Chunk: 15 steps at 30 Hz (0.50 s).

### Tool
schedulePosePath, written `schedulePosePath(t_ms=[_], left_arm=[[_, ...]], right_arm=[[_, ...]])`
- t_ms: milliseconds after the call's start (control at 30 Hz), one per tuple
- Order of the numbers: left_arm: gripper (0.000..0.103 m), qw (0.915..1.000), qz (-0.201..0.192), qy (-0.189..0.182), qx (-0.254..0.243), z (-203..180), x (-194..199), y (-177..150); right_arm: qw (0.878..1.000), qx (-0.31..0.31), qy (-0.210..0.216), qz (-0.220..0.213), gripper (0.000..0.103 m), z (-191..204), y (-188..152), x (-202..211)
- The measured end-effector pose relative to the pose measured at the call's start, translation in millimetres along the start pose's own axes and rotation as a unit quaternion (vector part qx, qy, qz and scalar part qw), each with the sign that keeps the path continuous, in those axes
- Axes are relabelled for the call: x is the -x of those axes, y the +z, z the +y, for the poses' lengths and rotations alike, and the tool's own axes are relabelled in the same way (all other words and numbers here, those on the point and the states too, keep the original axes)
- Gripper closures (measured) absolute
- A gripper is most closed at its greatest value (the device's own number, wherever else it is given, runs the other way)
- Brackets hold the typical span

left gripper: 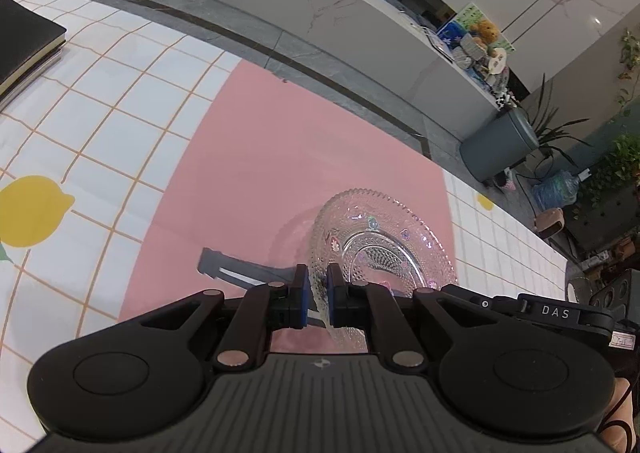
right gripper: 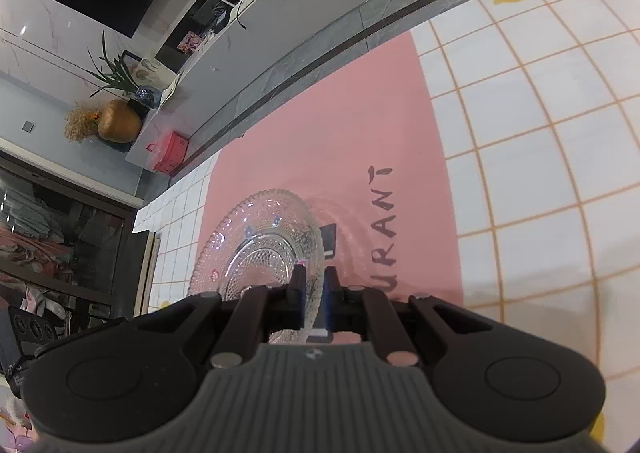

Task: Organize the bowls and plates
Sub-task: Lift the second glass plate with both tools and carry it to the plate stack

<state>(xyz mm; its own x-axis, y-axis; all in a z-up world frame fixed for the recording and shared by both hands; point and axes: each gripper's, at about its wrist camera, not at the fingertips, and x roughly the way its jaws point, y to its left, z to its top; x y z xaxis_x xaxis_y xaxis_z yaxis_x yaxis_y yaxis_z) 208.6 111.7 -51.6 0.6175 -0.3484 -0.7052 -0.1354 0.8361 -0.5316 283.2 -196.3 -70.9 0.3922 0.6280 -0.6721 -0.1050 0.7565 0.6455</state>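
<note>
the left gripper (left gripper: 317, 273) is clamped on the near rim of a clear glass plate (left gripper: 384, 249), its blue pads pressed to either side of the beaded edge. the right gripper (right gripper: 315, 277) is likewise closed on the rim of the same glass plate (right gripper: 260, 245), at the opposite side. the plate sits tilted above a pink mat (left gripper: 288, 157) that lies on a tablecloth (left gripper: 120, 93) with a grid and lemon print. part of the right gripper (left gripper: 556, 311) shows at the plate's far side in the left view.
</note>
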Motion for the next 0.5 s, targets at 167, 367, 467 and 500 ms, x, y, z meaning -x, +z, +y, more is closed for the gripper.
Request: schedulePosePath(t_ms=[167,367,467,500], left_arm=[[0.094,0.9999,0.002,-0.006,-0.009,-9.1,8.0,-9.1],[0.093,0.9994,0.003,-0.029,-0.02,-17.0,19.7,-18.1],[0.093,0.9991,0.005,-0.037,-0.022,-17.8,24.9,-24.5],[0.093,0.999,0.007,-0.04,-0.021,-17.4,26.4,-26.6]], right_arm=[[1.0,0.005,-0.015,-0.003,0.096,5.5,-8.8,19.8],[1.0,0.002,-0.022,-0.015,0.096,8.4,-19.1,46.0],[1.0,0.003,-0.026,-0.015,0.096,10.1,-24.8,53.5],[1.0,0.003,-0.027,-0.014,0.096,10.5,-26.4,55.0]])
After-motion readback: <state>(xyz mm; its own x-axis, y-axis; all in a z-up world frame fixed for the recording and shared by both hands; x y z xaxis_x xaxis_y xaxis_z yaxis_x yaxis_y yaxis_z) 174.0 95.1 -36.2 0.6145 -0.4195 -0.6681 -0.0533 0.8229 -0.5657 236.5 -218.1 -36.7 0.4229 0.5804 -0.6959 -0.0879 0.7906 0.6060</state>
